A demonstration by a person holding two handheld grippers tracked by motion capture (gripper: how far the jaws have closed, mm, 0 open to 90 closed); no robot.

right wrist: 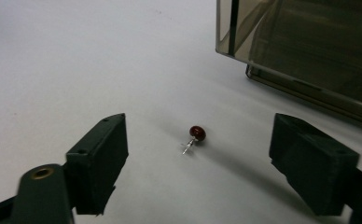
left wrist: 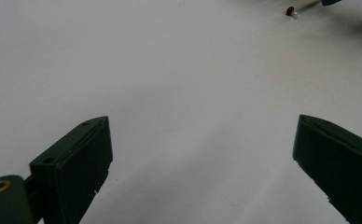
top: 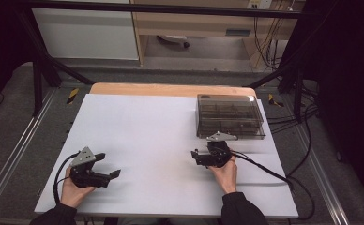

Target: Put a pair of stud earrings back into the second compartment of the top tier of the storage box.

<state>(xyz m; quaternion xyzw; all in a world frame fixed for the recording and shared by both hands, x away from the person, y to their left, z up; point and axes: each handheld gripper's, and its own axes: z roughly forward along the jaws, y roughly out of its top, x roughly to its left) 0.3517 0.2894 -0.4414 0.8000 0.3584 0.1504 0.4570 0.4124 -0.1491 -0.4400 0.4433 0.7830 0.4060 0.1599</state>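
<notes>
Bench point(top: 138, 136): one white surface, the largest thing I have before me. At its far right stands one smoked, translucent organiser box point(top: 229, 116), lid down, with compartments dimly visible inside; I cannot tell what they hold.

Left tongs point(top: 109, 165): held low at the near left of the bench, jaws spread wide and gripping nothing; in the left gripper view they frame bare white surface.

Right tongs point(top: 195, 157): held just in front of the box, jaws likewise spread wide and empty. In the right gripper view they stand either side of the work piece without touching it.

Pin point(right wrist: 195, 136): one only, with a dark red round head and a short bright metal shank, lying on its side on the bench between my right jaws, near the box's front corner but apart from it. It shows also, far off, at the top of the left gripper view point(left wrist: 290, 10).

Handling, as I judge it: very light, rigid, and liable to roll or skitter on its ball head. The shank looks too thin to pinch well, so I would close on the head, squarely and gently, keeping clear of the sharp tip.
</notes>
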